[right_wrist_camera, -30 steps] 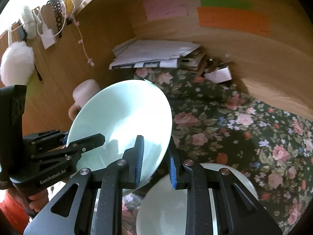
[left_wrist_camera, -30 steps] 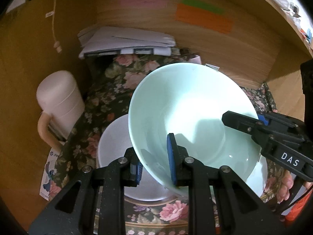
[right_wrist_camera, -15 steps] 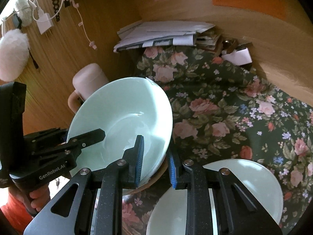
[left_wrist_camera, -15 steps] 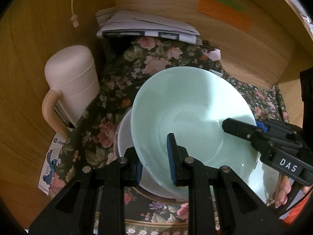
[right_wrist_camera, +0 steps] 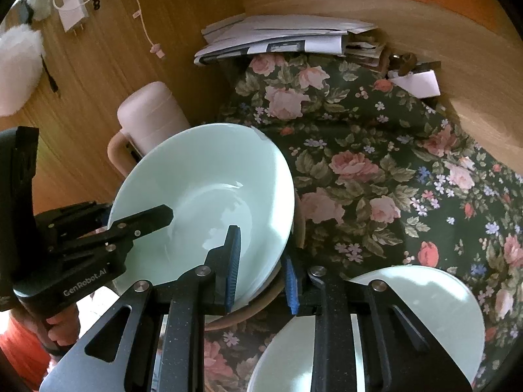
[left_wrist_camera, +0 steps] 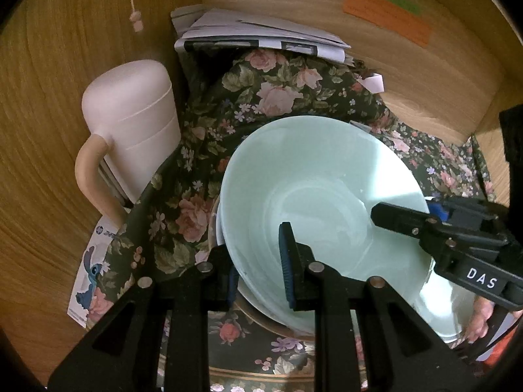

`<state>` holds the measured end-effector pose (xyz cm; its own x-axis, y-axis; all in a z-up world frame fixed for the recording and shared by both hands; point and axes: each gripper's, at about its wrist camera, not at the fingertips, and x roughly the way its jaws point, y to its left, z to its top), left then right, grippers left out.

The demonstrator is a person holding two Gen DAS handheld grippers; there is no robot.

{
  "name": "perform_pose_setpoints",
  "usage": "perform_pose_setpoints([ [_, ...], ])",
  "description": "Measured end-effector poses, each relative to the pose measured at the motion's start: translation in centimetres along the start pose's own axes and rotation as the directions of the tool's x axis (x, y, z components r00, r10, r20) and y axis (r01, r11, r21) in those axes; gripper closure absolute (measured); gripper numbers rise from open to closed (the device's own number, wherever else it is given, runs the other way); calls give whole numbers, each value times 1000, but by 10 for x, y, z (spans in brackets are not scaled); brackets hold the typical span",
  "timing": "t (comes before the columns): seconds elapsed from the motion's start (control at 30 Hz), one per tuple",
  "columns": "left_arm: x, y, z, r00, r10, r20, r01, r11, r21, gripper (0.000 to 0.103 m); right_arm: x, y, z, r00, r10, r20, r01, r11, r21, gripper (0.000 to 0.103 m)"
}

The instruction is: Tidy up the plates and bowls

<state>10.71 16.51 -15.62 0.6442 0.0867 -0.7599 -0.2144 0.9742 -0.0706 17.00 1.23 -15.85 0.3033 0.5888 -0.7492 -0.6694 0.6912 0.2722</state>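
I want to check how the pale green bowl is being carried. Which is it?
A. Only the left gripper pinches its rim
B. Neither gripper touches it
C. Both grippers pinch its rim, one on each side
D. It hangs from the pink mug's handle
C: the left gripper and the right gripper each straddle the rim of the pale green bowl, one finger inside and one outside, on opposite sides.

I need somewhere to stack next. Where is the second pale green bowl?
In the right wrist view, the second bowl sits bottom right on the floral cloth, right of the held bowl.
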Motion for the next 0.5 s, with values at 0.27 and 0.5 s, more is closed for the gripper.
perform_pose_setpoints([
  [0.27, 5, 2, 2, 1000, 3, -6, -3, 1000, -3, 81, -9, -9, -3, 1000, -7, 18, 7, 1000, 6, 79],
  [0.5, 6, -6, 8, 999, 34, -7, -34, 999, 16, 81, -10, -12, -3, 1000, -5, 12, 5, 1000, 15, 76],
])
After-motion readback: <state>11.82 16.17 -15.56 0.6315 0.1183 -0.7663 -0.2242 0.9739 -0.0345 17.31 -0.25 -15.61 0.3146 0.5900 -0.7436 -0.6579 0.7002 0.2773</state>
